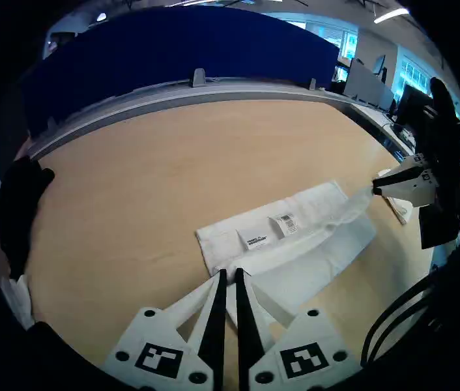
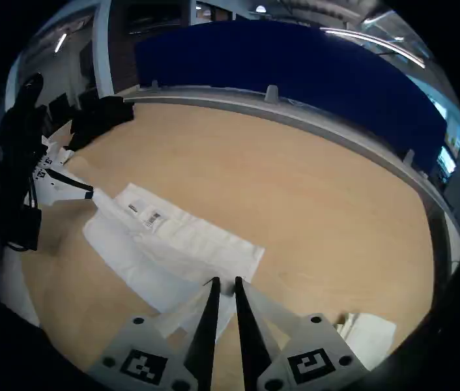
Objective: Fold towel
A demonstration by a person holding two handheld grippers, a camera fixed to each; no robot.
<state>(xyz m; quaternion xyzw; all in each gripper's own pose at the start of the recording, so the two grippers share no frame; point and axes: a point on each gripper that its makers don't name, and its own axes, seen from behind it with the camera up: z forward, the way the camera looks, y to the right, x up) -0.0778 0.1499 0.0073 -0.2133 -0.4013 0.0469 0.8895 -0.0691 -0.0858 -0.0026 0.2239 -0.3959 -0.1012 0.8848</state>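
1. Left gripper view: the left gripper (image 1: 229,281) has its fingers pressed nearly together, pinching the near edge of the white towel (image 1: 308,221). The towel lies long and partly doubled on the wooden table (image 1: 165,169). At the right, the right gripper (image 1: 386,188) nips the towel's slightly raised far corner.
2. Right gripper view: this gripper's own fingers close on the towel's near end. Another white cloth (image 2: 367,335) lies at lower right, and a dark bundle (image 2: 100,117) sits far left.

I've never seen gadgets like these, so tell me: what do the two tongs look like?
Both the left tongs and right tongs have white, wedge-shaped bodies tapering to thin fingers with black inner faces. Each body carries black-and-white square markers. Black cables trail nearby.
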